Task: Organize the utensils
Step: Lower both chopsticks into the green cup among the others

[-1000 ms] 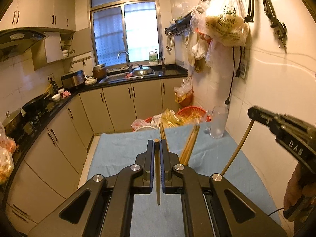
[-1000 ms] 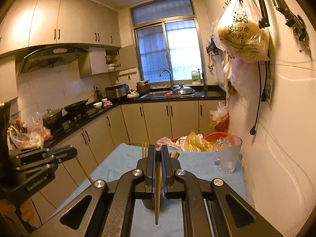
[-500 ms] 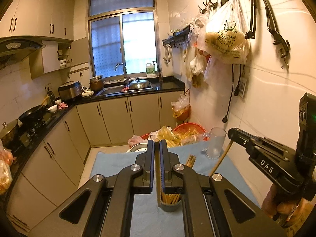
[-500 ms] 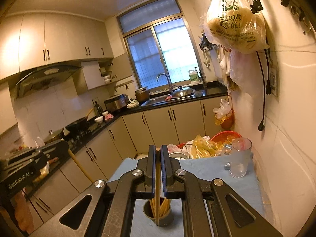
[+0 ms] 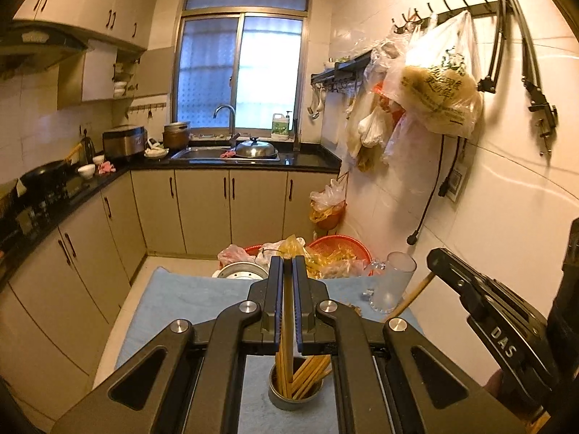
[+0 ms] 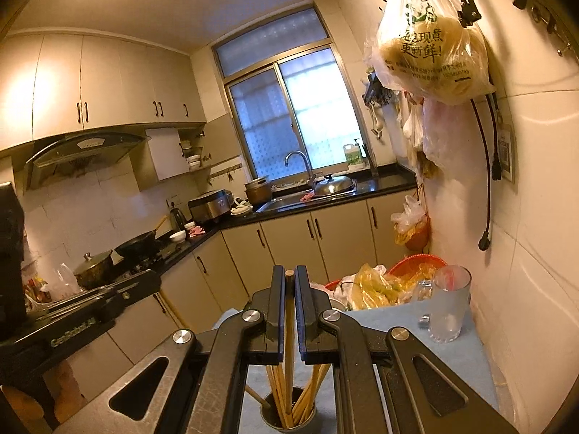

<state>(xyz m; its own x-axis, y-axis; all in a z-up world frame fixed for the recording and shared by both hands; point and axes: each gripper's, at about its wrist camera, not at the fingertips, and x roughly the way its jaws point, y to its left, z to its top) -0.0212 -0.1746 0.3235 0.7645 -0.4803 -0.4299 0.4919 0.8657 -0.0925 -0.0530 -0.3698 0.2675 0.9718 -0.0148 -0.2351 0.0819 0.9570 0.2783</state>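
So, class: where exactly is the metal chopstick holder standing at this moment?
In both wrist views the metal chopstick holder stands upright on the blue cloth at bottom centre, directly below each gripper's closed fingers, with the glass mug farther back on the right.

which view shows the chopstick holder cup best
The left wrist view: the chopstick holder cup shows its rim, front wall and the chopsticks fanned inside, on the blue cloth. The right wrist view catches the cup at the frame's bottom edge, base cut off, partly behind the gripper.
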